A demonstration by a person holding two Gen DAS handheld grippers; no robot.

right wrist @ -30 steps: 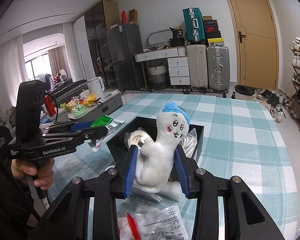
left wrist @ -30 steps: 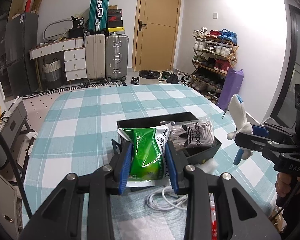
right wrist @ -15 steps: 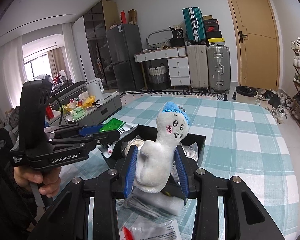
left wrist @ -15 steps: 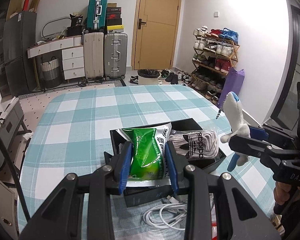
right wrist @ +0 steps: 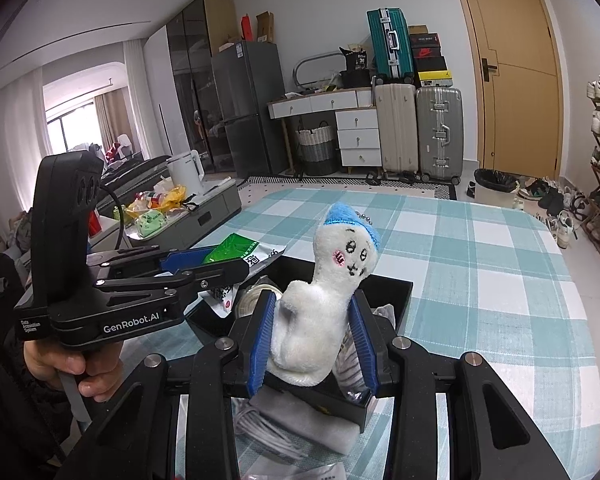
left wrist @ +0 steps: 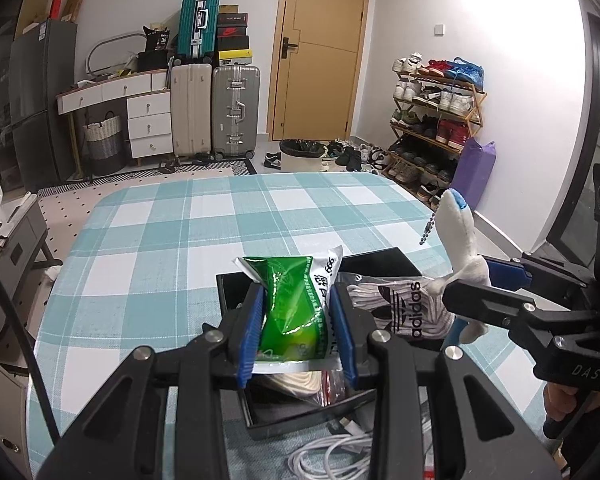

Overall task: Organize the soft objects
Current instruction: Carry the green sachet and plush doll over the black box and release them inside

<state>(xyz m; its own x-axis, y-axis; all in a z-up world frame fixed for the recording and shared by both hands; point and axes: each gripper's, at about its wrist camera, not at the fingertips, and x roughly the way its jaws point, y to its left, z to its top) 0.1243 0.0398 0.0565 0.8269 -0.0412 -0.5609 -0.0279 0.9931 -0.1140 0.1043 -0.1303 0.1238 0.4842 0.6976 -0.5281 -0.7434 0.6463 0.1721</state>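
the checked table (left wrist: 140, 240) is carrying a black tray (left wrist: 284, 426) near its front edge, already holding a bagged bundle of white adidas laces (left wrist: 404, 308) and another coil of pale cord. above the tray's left part, the left gripper (left wrist: 298, 322) is pinching a green foil packet (left wrist: 290, 304), its blue pads pressing both flat faces. the packet is looking light, crinkly and rather slick, so gripping low across the sealed body, as now, is probably safer than gripping the loose top edge. over the tray's near right side, the right gripper (right wrist: 312, 338) is squeezing a white plush toy (right wrist: 324, 300) around its belly; the blue-capped head is standing upright above the pads. the plush is looking very light and squashy (it should spring back on release), and the midsection is likely the best hold. a white cable (left wrist: 332, 452) is lying on the cloth just in front of the tray.
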